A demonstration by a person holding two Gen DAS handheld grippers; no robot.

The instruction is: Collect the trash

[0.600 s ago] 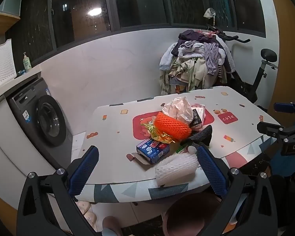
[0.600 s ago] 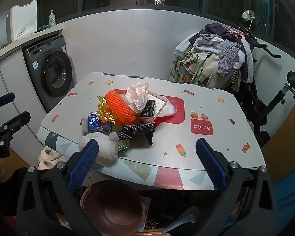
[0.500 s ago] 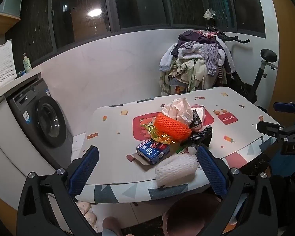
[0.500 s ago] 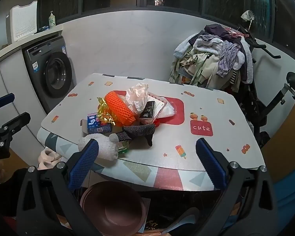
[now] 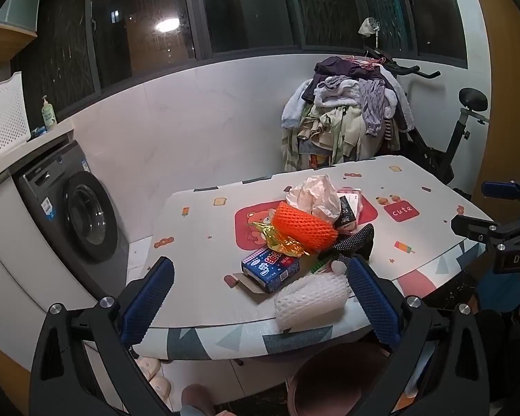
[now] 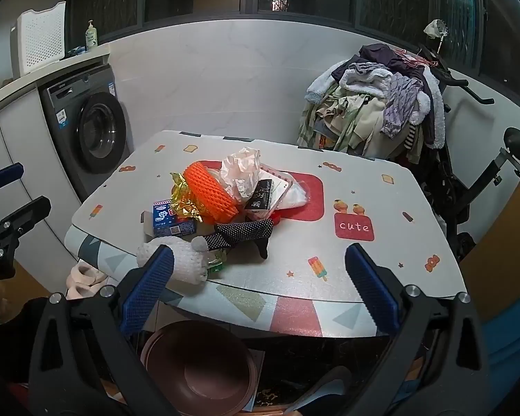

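A heap of trash lies on the patterned table (image 5: 197, 228) (image 6: 364, 187): orange foam net (image 5: 303, 223) (image 6: 209, 190), crumpled white paper (image 5: 315, 194) (image 6: 241, 170), gold foil (image 5: 280, 241), blue box (image 5: 270, 268) (image 6: 168, 222), white foam net (image 5: 310, 298) (image 6: 182, 260) at the near edge, black dotted sock (image 5: 352, 242) (image 6: 244, 234). My left gripper (image 5: 260, 301) is open and empty, short of the table edge. My right gripper (image 6: 260, 291) is open and empty, also back from the table. A brown-pink bin (image 6: 199, 367) (image 5: 339, 381) stands on the floor below the table edge.
A washing machine (image 5: 76, 208) (image 6: 86, 124) stands at the left under a counter. An exercise bike piled with clothes (image 5: 350, 111) (image 6: 381, 104) stands behind the table. Slippers (image 6: 83, 275) lie on the floor left of the bin.
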